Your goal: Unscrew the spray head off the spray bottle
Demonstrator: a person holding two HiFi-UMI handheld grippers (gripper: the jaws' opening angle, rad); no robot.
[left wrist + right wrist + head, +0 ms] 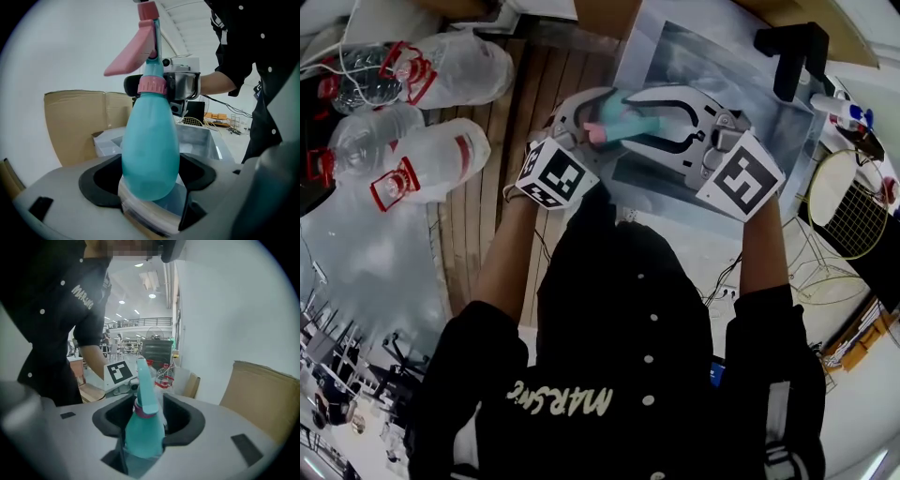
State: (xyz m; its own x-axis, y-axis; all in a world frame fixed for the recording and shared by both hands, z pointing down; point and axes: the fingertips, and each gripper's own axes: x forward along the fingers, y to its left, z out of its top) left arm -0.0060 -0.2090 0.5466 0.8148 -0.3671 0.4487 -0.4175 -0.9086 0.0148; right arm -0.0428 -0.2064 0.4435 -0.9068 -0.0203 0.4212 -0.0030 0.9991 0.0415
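The left gripper (151,202) has its jaws closed on the rounded base of the teal spray bottle (150,145), the pale pads pressed against either side. The right gripper (140,448) also has teal plastic filling the gap between its pads, which seem to pinch the bottle near the neck.

The left gripper view gives the whole bottle rising away from the jaws: the pink collar (151,86), then the spray head (135,49) still seated on it, its long pink trigger slanting down to the left. It also shows the other gripper's body sitting on both sides of that collar. The right gripper view shows none of the pink trigger, only the collar and a teal back of the head, with the left gripper's marker cube (117,372) beyond.

From the head view the bottle is mostly covered; a strip of teal and a bit of pink show between the two grippers, which are held up in front of the person's chest, off the table.

Past them are a slatted wooden table (492,234), clear water jugs (441,159) with red handles, and a grey metal tray (712,56). A cardboard box (75,124) shows only in the gripper views.
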